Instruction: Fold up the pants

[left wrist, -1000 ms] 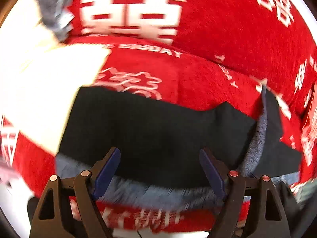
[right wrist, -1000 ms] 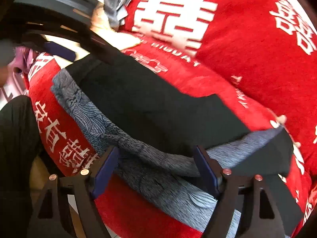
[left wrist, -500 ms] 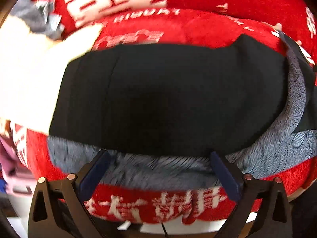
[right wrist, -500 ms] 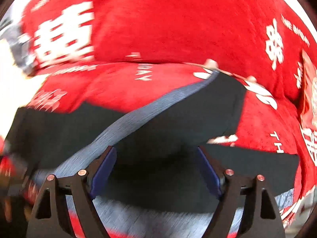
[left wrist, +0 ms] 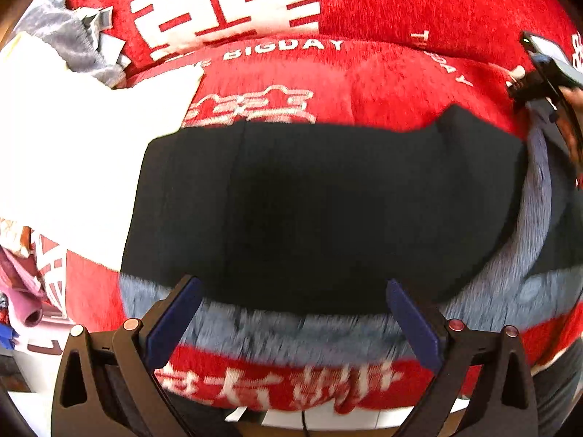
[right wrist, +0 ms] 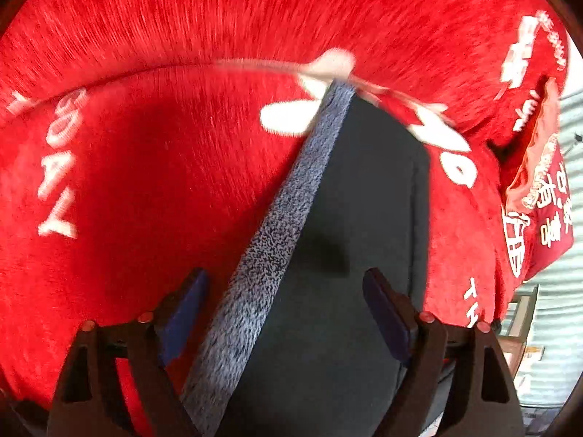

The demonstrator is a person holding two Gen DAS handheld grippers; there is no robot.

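Black pants with a grey fleece lining lie across a red blanket printed with white characters. My left gripper hangs open and wide over their near edge, where the grey lining shows between the fingers; the pads do not press on it. In the right wrist view one end of the pants points away, with a grey fleece strip along its left edge. My right gripper is open just above this end, holding nothing. It also shows at the far right of the left wrist view as the right gripper.
A white cloth covers the blanket left of the pants, with crumpled grey fabric behind it and pink items at the left edge. A red printed bag hangs off the blanket's right side.
The left gripper's jaws spread wider and it sank a little toward the pants' near edge. The right gripper swept right along the pants to their far end, rolling as it went.
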